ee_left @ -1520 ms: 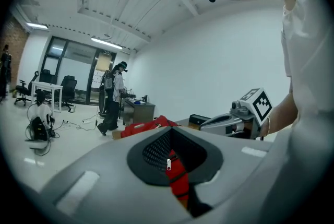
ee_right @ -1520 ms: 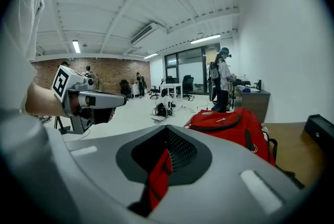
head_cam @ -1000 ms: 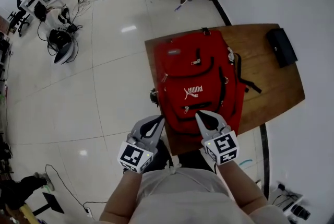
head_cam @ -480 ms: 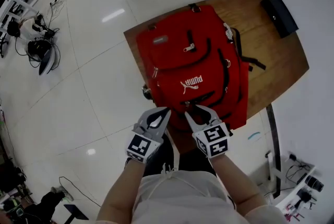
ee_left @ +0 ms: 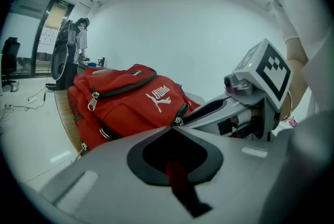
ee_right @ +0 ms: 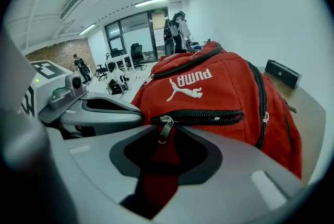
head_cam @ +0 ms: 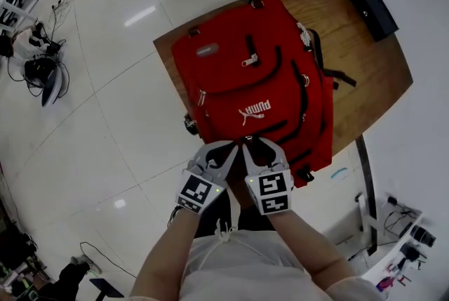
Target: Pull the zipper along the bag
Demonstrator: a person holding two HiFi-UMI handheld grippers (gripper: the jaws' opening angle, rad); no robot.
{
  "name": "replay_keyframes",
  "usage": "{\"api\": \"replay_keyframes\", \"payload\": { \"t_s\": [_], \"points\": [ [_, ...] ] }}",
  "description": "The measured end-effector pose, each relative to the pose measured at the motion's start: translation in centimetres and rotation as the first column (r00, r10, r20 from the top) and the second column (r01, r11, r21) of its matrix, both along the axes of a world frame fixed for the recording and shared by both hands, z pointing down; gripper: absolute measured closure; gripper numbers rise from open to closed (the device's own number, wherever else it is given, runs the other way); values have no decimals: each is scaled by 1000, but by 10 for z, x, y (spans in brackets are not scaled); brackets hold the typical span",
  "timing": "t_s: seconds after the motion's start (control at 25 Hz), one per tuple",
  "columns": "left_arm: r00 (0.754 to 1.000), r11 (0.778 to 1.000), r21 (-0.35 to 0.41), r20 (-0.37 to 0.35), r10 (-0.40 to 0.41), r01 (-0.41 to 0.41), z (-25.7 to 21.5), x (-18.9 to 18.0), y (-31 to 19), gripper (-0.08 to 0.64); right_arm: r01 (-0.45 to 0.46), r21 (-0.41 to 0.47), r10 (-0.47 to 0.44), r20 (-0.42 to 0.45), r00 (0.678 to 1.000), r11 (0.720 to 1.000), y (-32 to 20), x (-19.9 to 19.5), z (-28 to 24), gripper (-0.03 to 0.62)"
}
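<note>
A red backpack [head_cam: 252, 82] lies flat on a wooden table [head_cam: 365, 61], logo side up. Both grippers meet at its near edge, by the lower front pocket. My right gripper [head_cam: 254, 145] has its jaws opening. The pocket's metal zipper pull [ee_right: 165, 128] hangs between them at the left end of the black zipper [ee_right: 209, 116], and the pads do not press on it. My left gripper [head_cam: 226, 147] sits just left of it, jaws close together with a thin red sliver showing through. Whether it pinches fabric is hidden.
A black case [head_cam: 375, 1] lies at the table's far right corner. Black straps [head_cam: 337, 75] trail from the bag's right side. White tiled floor lies left of the table, with cables and equipment [head_cam: 42, 71] far left. People stand by glass walls in the background.
The two grippers have come closer together at the bag's near edge, the right one moving left onto the lower pocket's zipper. The bag sits higher in the head view.
</note>
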State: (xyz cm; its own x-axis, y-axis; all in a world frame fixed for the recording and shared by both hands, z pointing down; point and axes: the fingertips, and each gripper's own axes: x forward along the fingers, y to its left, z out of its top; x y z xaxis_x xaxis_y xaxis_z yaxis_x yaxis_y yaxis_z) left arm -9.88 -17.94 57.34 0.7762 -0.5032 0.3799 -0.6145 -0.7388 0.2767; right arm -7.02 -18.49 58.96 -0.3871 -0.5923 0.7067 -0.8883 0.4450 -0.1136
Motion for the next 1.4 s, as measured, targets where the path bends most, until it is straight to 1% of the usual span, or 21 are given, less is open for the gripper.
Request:
{"api": "replay_keyframes", "payload": {
  "t_s": [0.04, 0.08, 0.16, 0.24, 0.32, 0.4, 0.52, 0.6, 0.72, 0.84, 0.92, 1.12, 1.4],
  "points": [
    [1000, 1000, -2, 3, 0, 0, 1, 1, 0, 554, 0, 0, 0, 0, 1000, 1000, -1, 2, 0, 490],
    [1000, 1000, -5, 4, -2, 2, 1, 2, -1, 554, 3, -6, -3, 9, 1000, 1000, -1, 5, 0, 520],
    [1000, 1000, -13, 0, -17, 17, 0, 3, -1, 554, 23, -24, -23, 38, 999, 999, 1, 8, 0, 537],
    [999, 999, -19, -7, -44, 44, -5, 2, -4, 554, 64, -34, -62, 58, 996, 997, 4, 8, -3, 546],
    [998, 998, -22, -21, -66, 65, -12, 5, -5, 554, 117, -26, -116, 65, 991, 993, 7, 8, -8, 552],
    [998, 998, -31, -26, -60, 59, -15, 13, -2, 554, 171, -6, -170, 67, 983, 985, 10, 8, -14, 563],
    [999, 998, -50, 15, -34, 35, -6, 26, 4, 554, 228, 11, -228, 74, 971, 974, 12, 8, -20, 572],
    [998, 998, -50, 41, -38, 40, 1, 30, 5, 554, 252, 3, -252, 84, 964, 968, 13, 10, -19, 575],
    [997, 996, -68, 57, -47, 51, 6, 30, 3, 552, 297, -16, -294, 99, 951, 955, 14, 11, -18, 578],
    [995, 994, -93, 81, -54, 61, 11, 29, 2, 552, 319, -81, -300, 187, 936, 944, 17, 14, -16, 583],
    [994, 993, -96, 96, -60, 69, 13, 29, 2, 552, 335, -109, -306, 219, 926, 936, 17, 16, -18, 583],
    [990, 992, -95, 124, -73, 85, 17, 30, 0, 552, 358, -106, -334, 193, 923, 928, 12, 30, -21, 583],
    [986, 989, -105, 136, -93, 107, 18, 30, -1, 552, 341, -88, -324, 166, 931, 936, 3, 54, -23, 583]
  ]
}}
